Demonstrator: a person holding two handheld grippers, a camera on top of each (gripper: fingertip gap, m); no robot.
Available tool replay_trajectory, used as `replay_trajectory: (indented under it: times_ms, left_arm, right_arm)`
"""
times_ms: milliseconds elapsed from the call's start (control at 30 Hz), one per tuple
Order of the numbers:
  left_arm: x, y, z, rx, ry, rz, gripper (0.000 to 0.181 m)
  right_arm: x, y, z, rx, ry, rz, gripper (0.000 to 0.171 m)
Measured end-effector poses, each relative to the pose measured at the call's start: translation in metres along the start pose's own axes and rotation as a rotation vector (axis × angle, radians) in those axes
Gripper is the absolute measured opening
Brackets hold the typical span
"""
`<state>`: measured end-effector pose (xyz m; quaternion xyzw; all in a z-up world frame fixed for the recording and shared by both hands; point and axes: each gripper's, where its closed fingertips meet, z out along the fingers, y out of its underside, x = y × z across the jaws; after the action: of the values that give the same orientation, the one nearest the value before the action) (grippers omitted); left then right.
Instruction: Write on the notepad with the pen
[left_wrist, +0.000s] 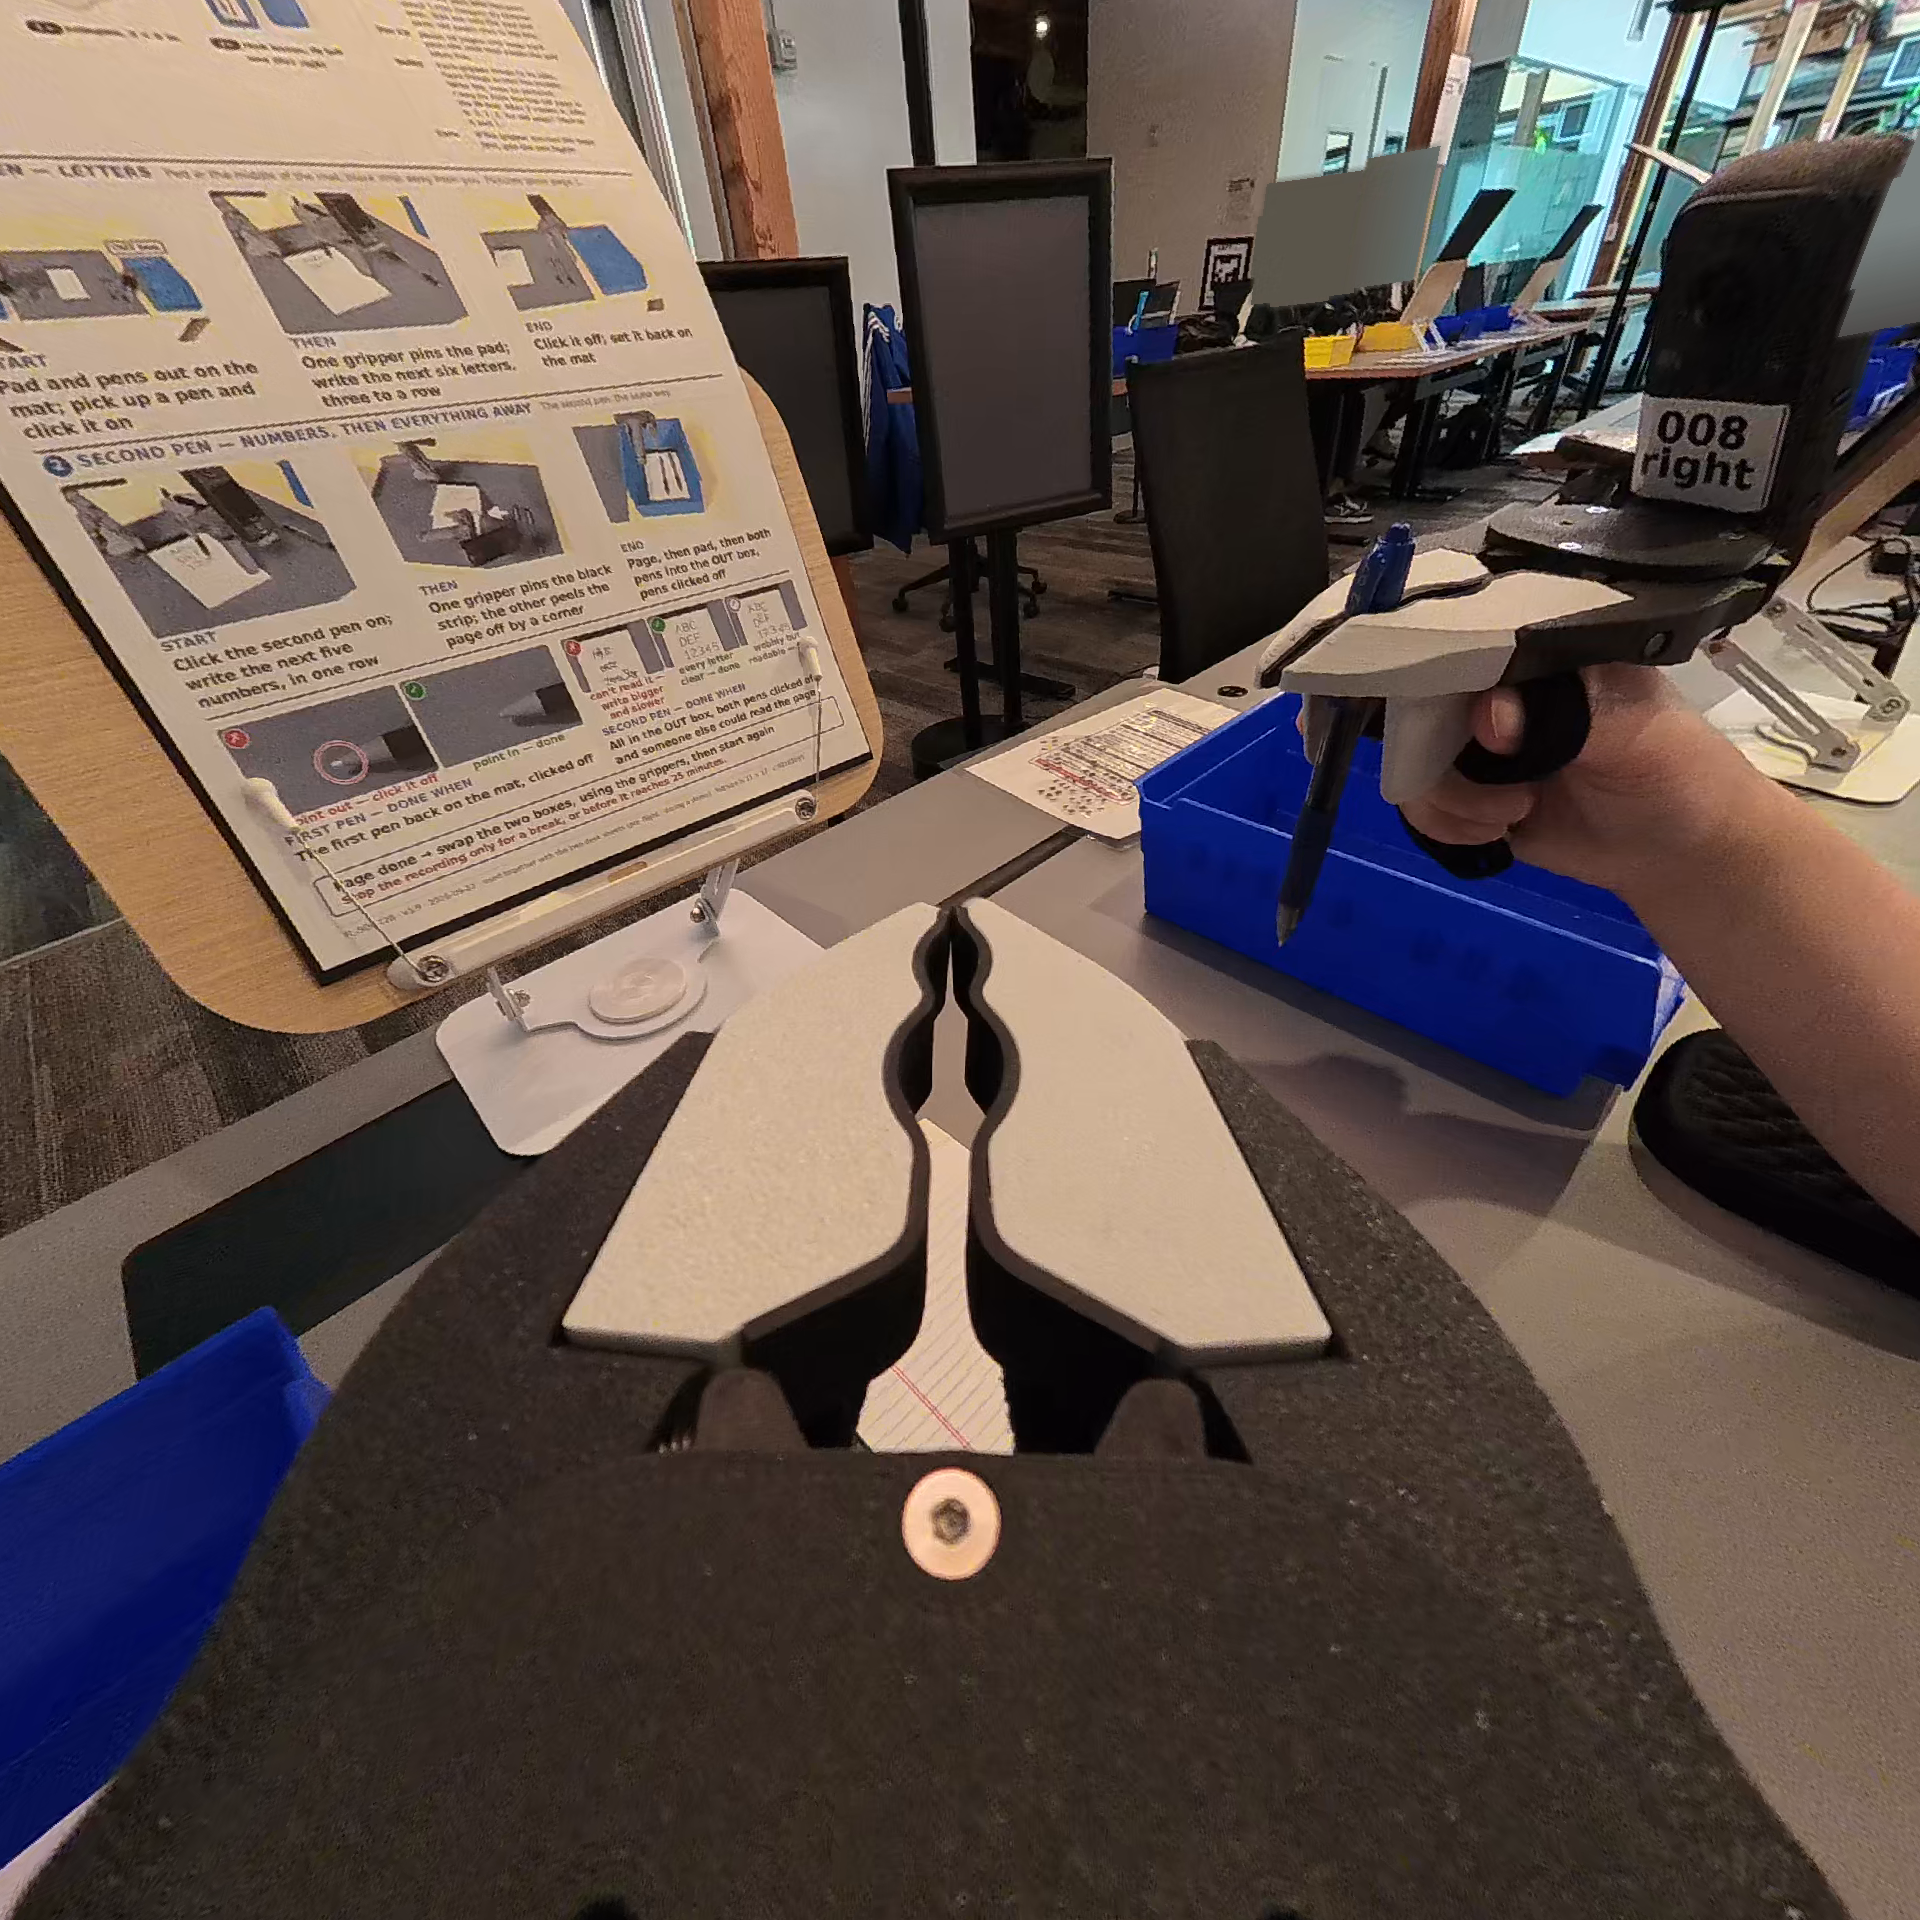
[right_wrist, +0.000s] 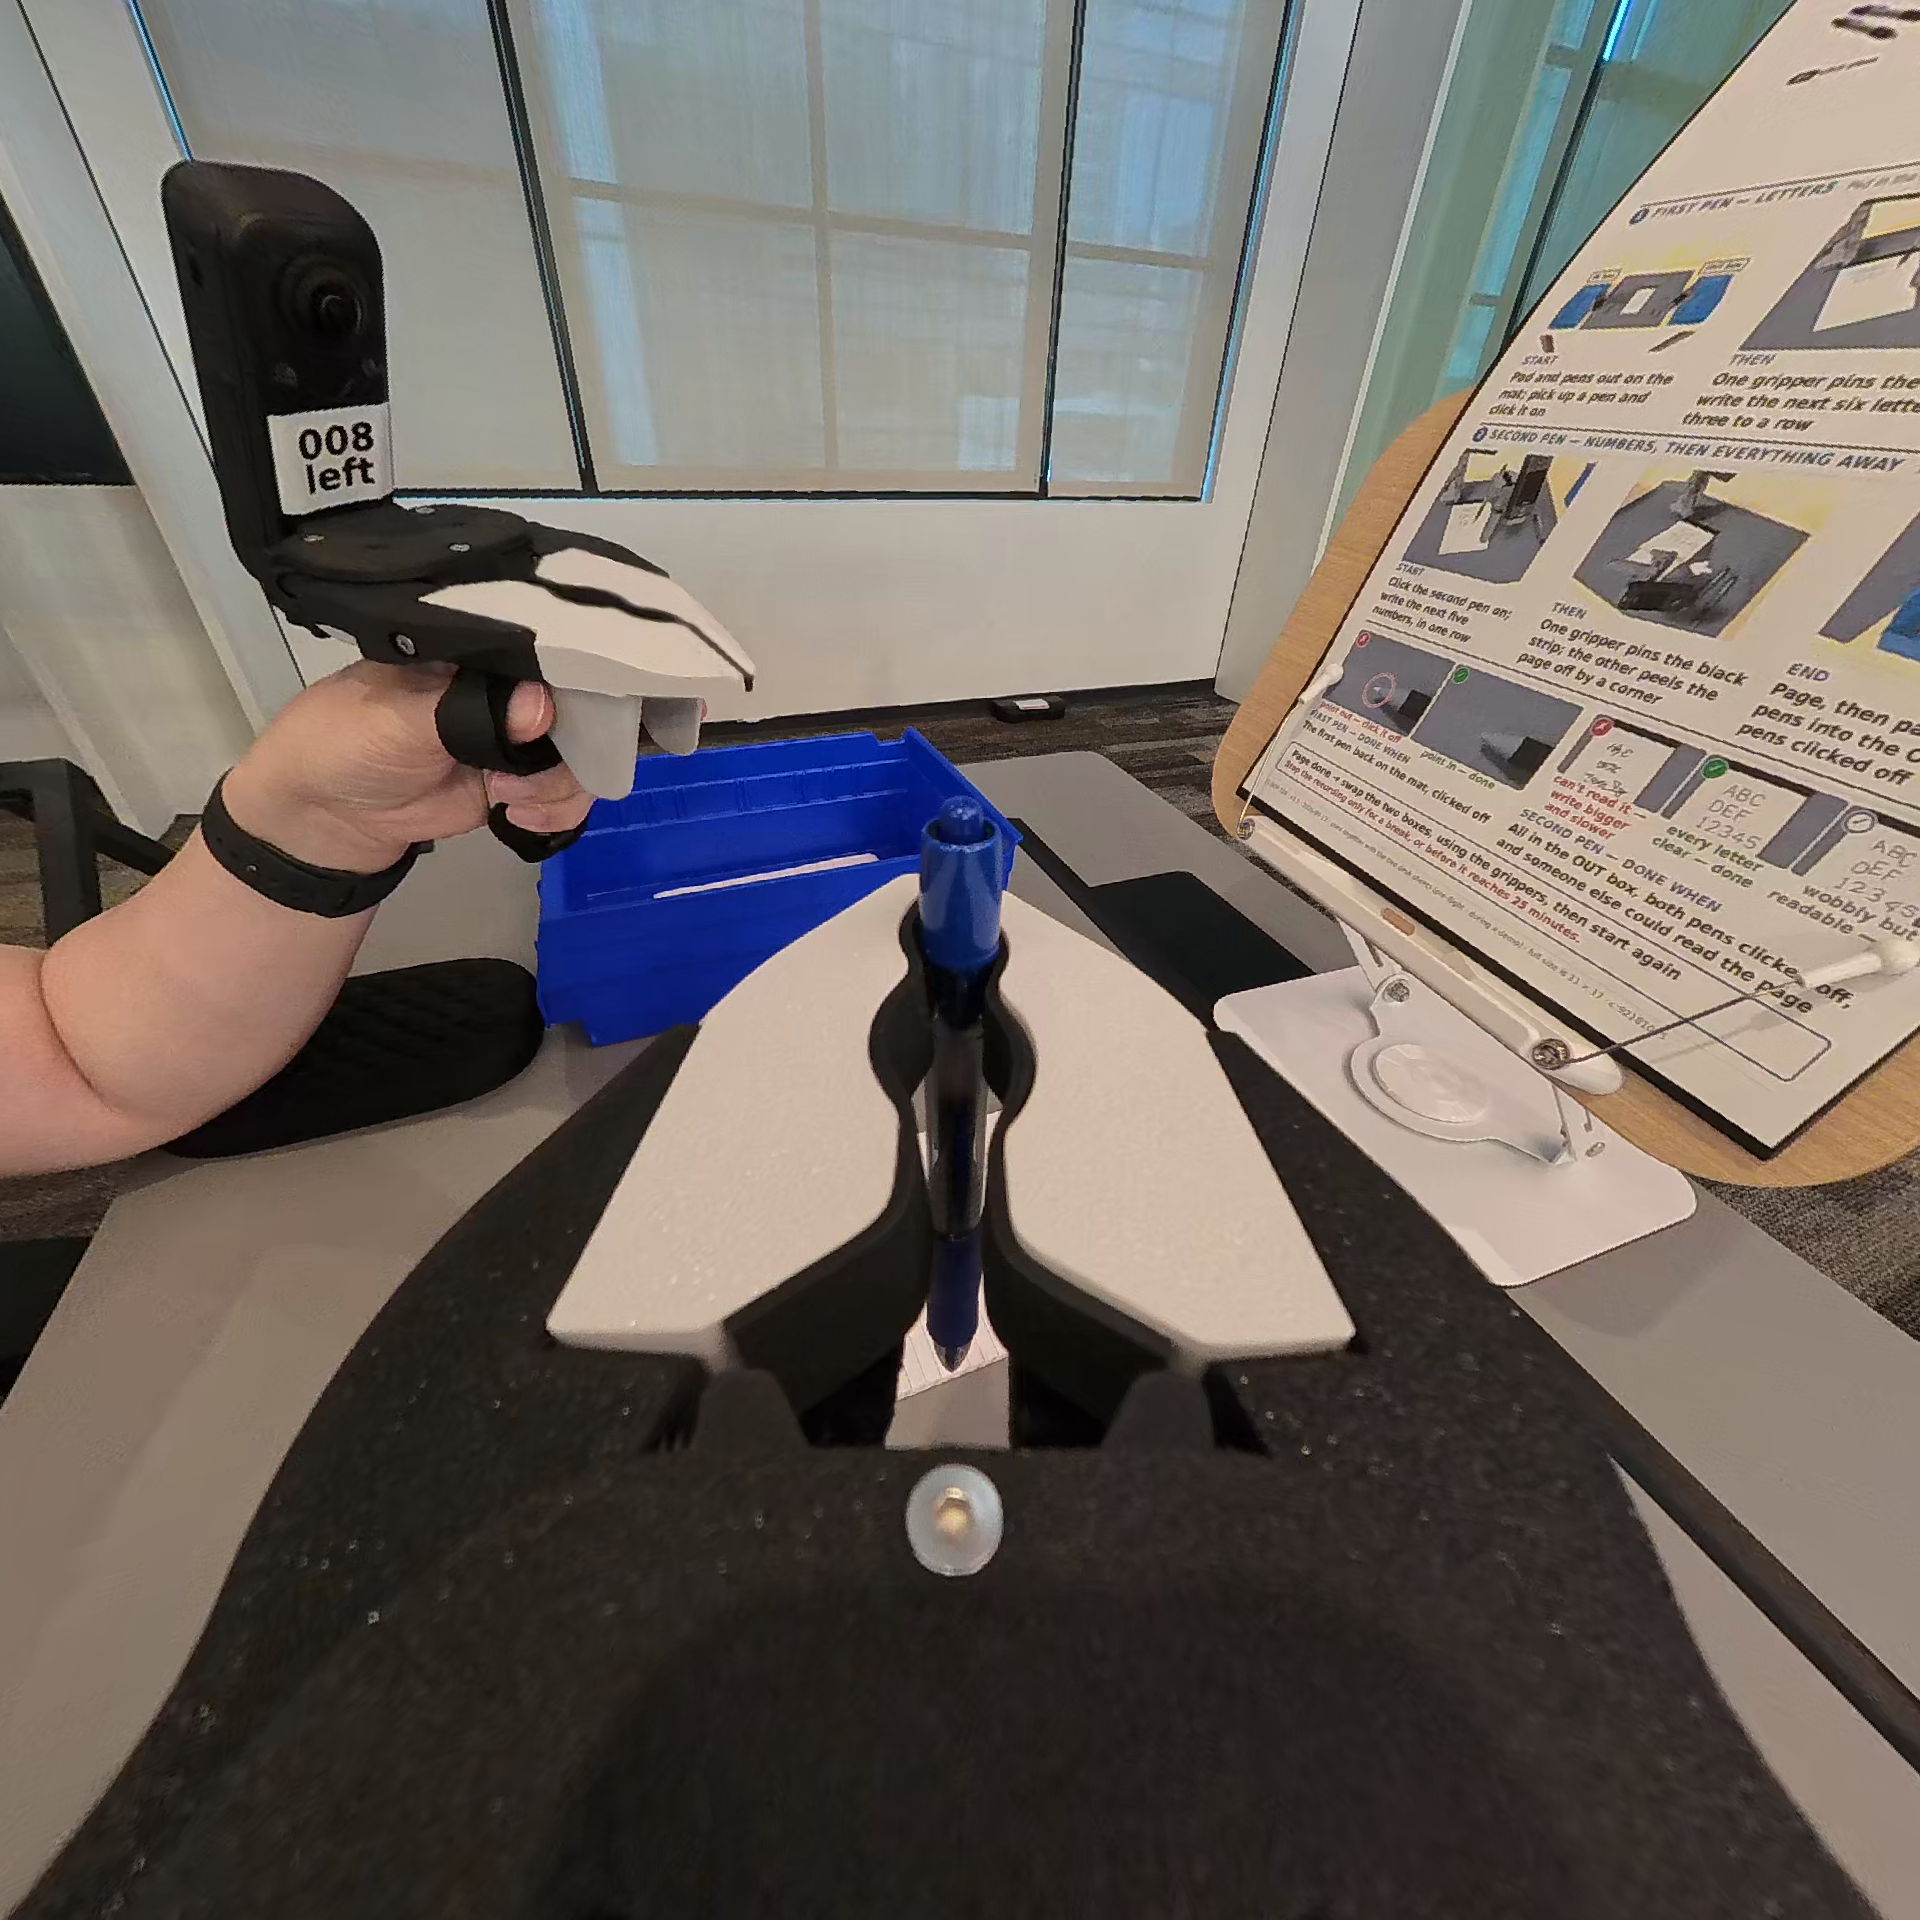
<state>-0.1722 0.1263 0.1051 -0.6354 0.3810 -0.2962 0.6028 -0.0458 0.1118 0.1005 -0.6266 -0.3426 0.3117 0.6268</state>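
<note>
My right gripper (right_wrist: 956, 914) is shut on a blue pen (right_wrist: 956, 1049), held upright between the jaws with its tip pointing down. In the left wrist view the right gripper (left_wrist: 1304, 649) holds the pen (left_wrist: 1320, 800) in the air in front of a blue bin. My left gripper (left_wrist: 951, 920) is shut and empty, raised above the desk; it also shows in the right wrist view (right_wrist: 727, 665). The lined notepad (left_wrist: 940, 1371) shows only through the gap under the left jaws, and a sliver of the notepad (right_wrist: 951, 1387) lies below the pen tip.
A blue bin (left_wrist: 1382, 935) stands on the grey desk at the right, another blue bin (right_wrist: 727, 894) at the left with a white strip inside. An instruction sheet on a wooden stand (left_wrist: 436, 582) stands at the back. Black arm pads (left_wrist: 1766, 1153) lie on the desk. Across from one pair of fingers to the other is roughly 15 cm.
</note>
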Motion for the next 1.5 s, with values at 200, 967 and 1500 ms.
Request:
replay_trajectory:
  times_ms: [200,967,1500]
  left_arm:
    - [-0.002,-0.001,-0.001,0.006,-0.01,-0.001,0.0]
    - [0.012,0.031,0.043,-0.075,0.006,-0.012,0.0]
    - [0.002,0.053,0.042,-0.06,0.067,-0.077,0.0]
  right_arm:
    - [0.0,-0.002,-0.002,0.015,-0.002,0.008,0.004]
    - [0.013,0.009,0.002,-0.031,0.055,0.013,0.004]
    - [0.021,0.033,0.014,-0.067,0.085,0.025,0.004]
